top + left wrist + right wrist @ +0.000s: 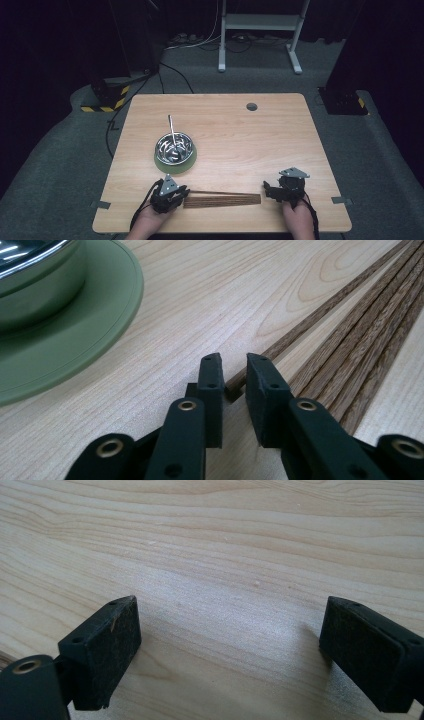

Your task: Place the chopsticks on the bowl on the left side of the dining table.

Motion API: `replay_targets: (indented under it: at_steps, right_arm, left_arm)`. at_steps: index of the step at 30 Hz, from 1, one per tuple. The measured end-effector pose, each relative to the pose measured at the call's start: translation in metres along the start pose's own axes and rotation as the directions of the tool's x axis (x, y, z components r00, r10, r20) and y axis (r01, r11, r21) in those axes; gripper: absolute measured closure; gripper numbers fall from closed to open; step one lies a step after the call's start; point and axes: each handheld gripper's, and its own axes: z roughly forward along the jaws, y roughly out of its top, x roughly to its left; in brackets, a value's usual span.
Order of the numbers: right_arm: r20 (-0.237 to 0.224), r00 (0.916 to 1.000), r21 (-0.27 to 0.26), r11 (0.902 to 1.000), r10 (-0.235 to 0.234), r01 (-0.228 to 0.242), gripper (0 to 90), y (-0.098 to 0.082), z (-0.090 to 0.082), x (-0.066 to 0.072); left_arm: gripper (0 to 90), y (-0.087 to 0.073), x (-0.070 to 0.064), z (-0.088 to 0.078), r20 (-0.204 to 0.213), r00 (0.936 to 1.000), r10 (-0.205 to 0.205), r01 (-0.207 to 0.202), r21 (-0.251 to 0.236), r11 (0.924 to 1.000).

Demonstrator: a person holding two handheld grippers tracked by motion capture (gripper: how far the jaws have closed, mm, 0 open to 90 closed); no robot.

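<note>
High view, left tool [181, 193]: at the near-table end of the chopsticks [222, 200], below the bowl [174, 148].
Left gripper view, step: jaws narrowed around one chopstick [300, 332], pads not quite pressing; next, clench and lift.
Bowl: steel, on a green plate [75, 340], holds a utensil [172, 129].
Right gripper view, right tool [230, 650]: released, over bare table [225, 545].

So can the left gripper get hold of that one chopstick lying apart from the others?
Probably yes. The left gripper already has the end of the separate chopstick between its nearly closed jaws, with nothing in the way. The other chopsticks lie just beside it, and the plate sits off to the side.
</note>
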Motion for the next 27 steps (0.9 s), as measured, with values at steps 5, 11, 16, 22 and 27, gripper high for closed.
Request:
replay_targets:
  at_steps: [5,11,16,22,27]
  right_arm:
    - [0.000,1.0000,0.001,1.0000,0.001,-0.001,9.3,0.000,0.000,0.000]
    - [0.000,1.0000,-0.001,1.0000,-0.002,0.002,9.3,0.000,0.000,0.000]
    - [0.007,1.0000,-0.013,0.9999,-0.003,0.003,9.3,0.000,0.001,0.000]
    - [0.006,1.0000,-0.008,1.0000,-0.002,0.002,9.3,0.000,0.001,0.000]
    - [0.001,0.9999,-0.005,0.9999,-0.012,0.012,9.4,0.000,0.000,0.000]
  left_arm:
    - [81.4,0.000,0.000,0.000,-0.005,1.0000,0.001,-0.001,-0.001,1.0000]
    - [84.3,0.000,0.000,0.000,-0.010,1.0000,-0.001,0.001,0.002,1.0000]
    - [74.3,0.002,0.003,0.000,-0.011,0.9996,-0.025,0.025,-0.009,0.9997]
    - [67.1,0.009,0.002,0.003,-0.002,1.0000,0.008,-0.008,-0.004,1.0000]
    - [65.6,0.014,0.000,0.014,0.038,0.9983,0.044,-0.045,0.013,0.9989]
